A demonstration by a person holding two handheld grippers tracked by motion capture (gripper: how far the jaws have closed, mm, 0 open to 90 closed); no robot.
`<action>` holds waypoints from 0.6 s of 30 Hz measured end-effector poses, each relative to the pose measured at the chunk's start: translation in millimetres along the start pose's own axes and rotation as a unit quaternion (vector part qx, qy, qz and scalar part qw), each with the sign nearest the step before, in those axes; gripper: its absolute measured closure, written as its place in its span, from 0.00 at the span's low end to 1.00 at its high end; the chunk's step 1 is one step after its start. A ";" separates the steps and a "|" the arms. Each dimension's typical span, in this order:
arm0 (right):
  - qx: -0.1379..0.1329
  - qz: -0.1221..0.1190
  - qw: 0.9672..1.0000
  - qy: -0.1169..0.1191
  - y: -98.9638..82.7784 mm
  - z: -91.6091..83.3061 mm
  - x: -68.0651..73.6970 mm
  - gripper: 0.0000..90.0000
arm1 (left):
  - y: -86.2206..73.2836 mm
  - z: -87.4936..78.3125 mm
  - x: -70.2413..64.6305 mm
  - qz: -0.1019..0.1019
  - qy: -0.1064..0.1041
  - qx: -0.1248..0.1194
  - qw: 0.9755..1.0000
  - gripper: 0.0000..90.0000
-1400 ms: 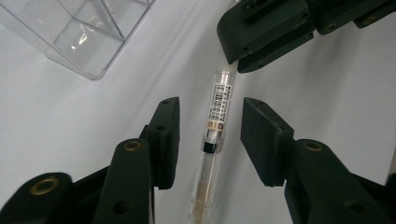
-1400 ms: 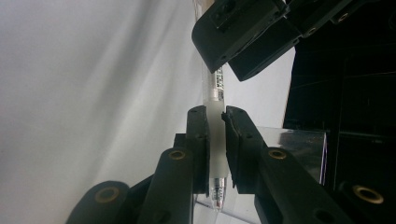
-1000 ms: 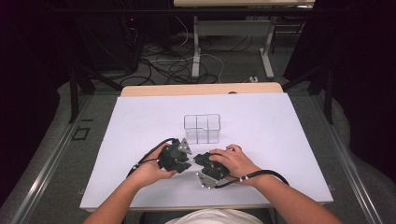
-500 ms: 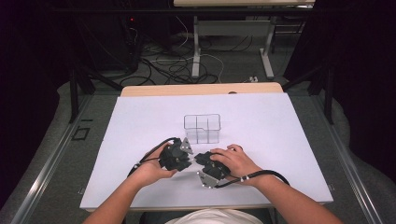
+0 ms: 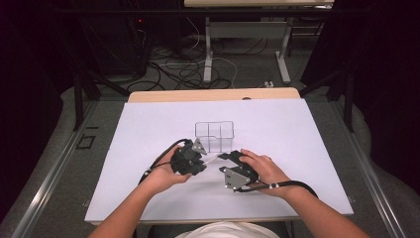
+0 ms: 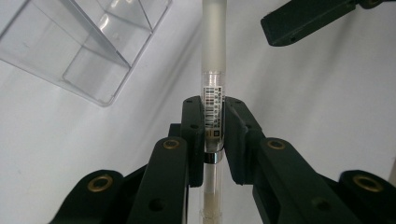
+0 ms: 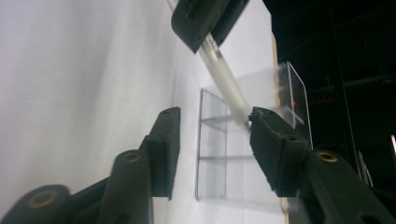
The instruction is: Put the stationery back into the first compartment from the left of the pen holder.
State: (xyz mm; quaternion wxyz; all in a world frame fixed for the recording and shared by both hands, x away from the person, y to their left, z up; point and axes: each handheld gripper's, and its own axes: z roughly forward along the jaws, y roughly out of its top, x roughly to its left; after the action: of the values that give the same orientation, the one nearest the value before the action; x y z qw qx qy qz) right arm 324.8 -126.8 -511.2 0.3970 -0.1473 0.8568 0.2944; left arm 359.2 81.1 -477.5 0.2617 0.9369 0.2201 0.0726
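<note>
A clear divided organiser [image 5: 214, 135] stands on the white desk [image 5: 307, 148], its compartments holding nothing visible. Just near of it, the left gripper [image 5: 195, 157] clamps a translucent pen [image 6: 213, 70] by its labelled barrel. The right gripper [image 7: 212, 140] has just been opening, its jaws apart, one pad at the pen's tip.

My pen [image 6: 212, 60] looks frosted plastic with a glossy metal ring; the box [image 6: 88, 42] is clear, glossy plastic.
</note>
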 end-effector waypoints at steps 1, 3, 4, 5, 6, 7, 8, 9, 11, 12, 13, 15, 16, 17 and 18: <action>0.003 0.010 1.000 -0.006 -2.0 -2.5 0.3 0.52 | 1.0 -1.5 1.3 -0.003 0.001 -0.005 1.000 0.88; 0.007 0.034 0.999 0.000 -6.3 -7.1 -0.2 0.49 | 2.9 -5.0 3.8 -0.014 -0.003 -0.015 1.000 0.88; 0.006 0.036 0.999 -0.001 -8.6 -8.0 -2.1 0.49 | 3.7 -6.7 5.2 -0.018 -0.003 -0.022 1.000 0.88; 0.009 0.047 0.999 -0.004 -10.9 -9.4 -2.2 0.46 | 4.5 -8.5 6.6 -0.022 -0.004 -0.030 0.999 0.88; 0.009 0.066 0.998 -0.009 -13.3 -10.4 -1.4 0.44 | 5.5 -10.5 7.9 -0.026 -0.005 -0.034 0.999 0.88; 0.013 0.068 0.998 -0.011 -15.7 -11.8 -2.6 0.44 | 6.4 -12.0 8.6 -0.033 -0.005 -0.043 0.999 0.88; 0.017 0.076 0.997 -0.010 -18.4 -12.8 -3.4 0.43 | 7.7 -14.2 10.6 -0.034 -0.007 -0.050 0.998 0.88; 0.021 0.092 0.996 -0.008 -21.4 -13.9 -4.2 0.42 | 8.5 -15.3 11.6 -0.036 -0.008 -0.053 0.998 0.88; 0.025 0.110 0.994 -0.004 -25.4 -15.7 -5.2 0.41 | 10.3 -16.7 13.1 -0.044 -0.003 -0.070 0.997 0.88; 0.025 0.109 0.994 -0.003 -28.2 -16.4 -7.0 0.40 | 11.4 -17.7 14.3 -0.048 -0.004 -0.076 0.996 0.88; 0.021 0.129 0.991 -0.005 -30.2 -15.9 -6.2 0.39 | 12.3 -18.1 15.6 -0.051 -0.003 -0.086 0.995 0.88; 0.030 0.151 0.988 0.000 -34.3 -16.0 -7.0 0.36 | 13.7 -20.1 18.9 -0.059 -0.004 -0.103 0.993 0.88; 0.028 0.165 0.986 -0.002 -36.6 -15.2 -6.6 0.34 | 14.3 -21.1 21.1 -0.060 -0.006 -0.115 0.992 0.88; 0.035 0.170 0.985 0.002 -38.5 -15.1 -7.4 0.33 | 15.1 -22.3 23.0 -0.069 -0.007 -0.129 0.989 0.88; 0.036 0.186 0.982 0.008 -41.0 -14.1 -7.6 0.31 | 15.6 -23.4 25.1 -0.071 -0.012 -0.134 0.988 0.88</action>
State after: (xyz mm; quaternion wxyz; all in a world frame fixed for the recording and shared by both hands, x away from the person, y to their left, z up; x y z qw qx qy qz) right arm 341.2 -167.5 -514.0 0.3334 0.0268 0.8824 0.3308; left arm 381.6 91.1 -448.8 0.3922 0.8762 0.2709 0.0716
